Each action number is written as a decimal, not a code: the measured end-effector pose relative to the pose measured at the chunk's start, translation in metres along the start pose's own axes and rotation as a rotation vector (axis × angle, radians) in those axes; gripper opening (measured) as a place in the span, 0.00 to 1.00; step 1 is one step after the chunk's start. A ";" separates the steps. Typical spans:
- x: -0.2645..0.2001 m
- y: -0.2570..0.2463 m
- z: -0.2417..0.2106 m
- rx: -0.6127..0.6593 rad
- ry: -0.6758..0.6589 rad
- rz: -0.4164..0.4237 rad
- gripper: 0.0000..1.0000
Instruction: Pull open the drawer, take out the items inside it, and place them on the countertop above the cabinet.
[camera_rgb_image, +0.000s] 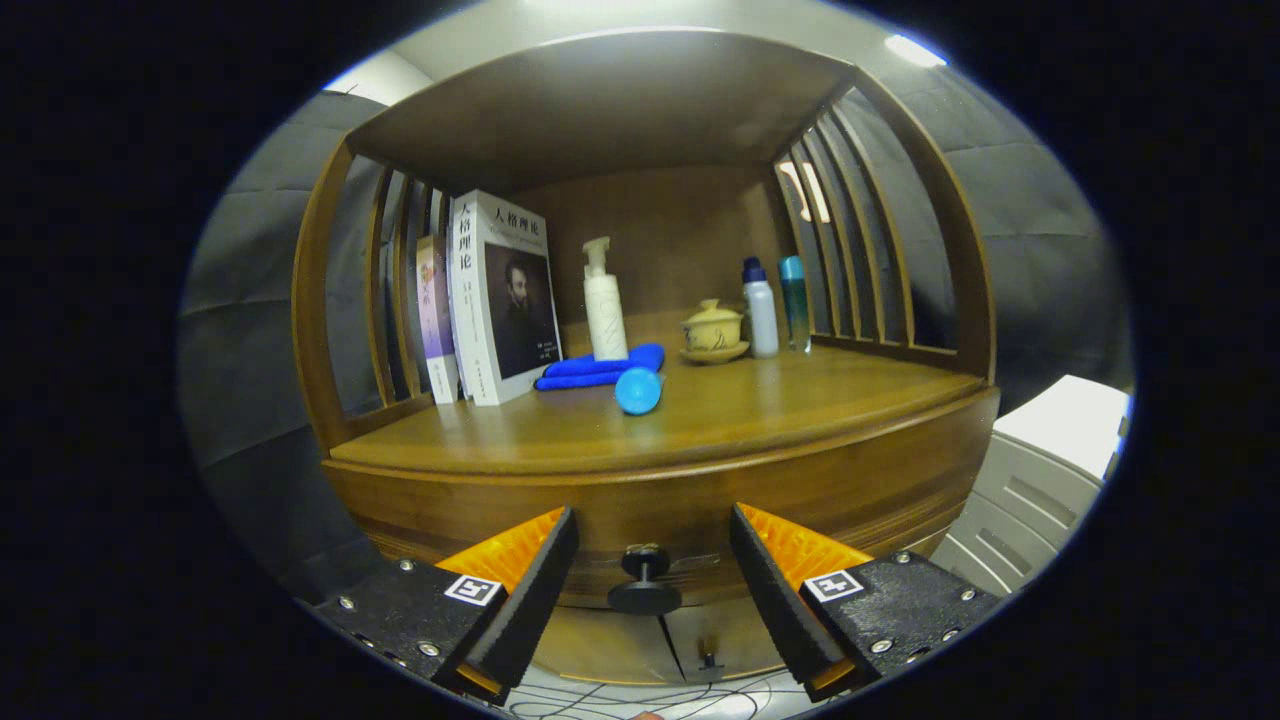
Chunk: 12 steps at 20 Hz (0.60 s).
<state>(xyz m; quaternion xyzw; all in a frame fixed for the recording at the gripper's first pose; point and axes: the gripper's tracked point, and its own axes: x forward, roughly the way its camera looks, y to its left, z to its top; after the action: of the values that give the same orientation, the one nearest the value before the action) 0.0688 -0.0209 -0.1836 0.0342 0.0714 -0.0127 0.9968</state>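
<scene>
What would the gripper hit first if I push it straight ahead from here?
Most likely the drawer knob: it sits centred between the open fingers of the gripper, apart from both, with the drawer front right behind it. Depth is unclear.

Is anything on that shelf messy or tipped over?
Mostly tidy. One blue bottle lies on its side on the countertop, beside the blue cloth, while the other bottles stand upright. The open gripper has the drawer knob between its fingers, untouched.

Lower cabinet doors (660, 640) partly hidden behind gripper (652, 578) fingers; blue cloth (600, 368) partly hidden behind pump bottle (605, 305); left books (437, 315) mostly covered.
</scene>
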 end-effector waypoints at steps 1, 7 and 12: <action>-0.008 -0.003 0.011 -0.003 -0.008 0.010 0.94; -0.049 -0.029 0.100 -0.009 -0.073 -0.018 0.95; -0.074 -0.037 0.158 -0.118 -0.096 -0.015 0.95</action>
<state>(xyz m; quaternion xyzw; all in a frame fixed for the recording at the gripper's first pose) 0.0170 -0.0674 -0.0194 -0.0259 0.0245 -0.0177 0.9992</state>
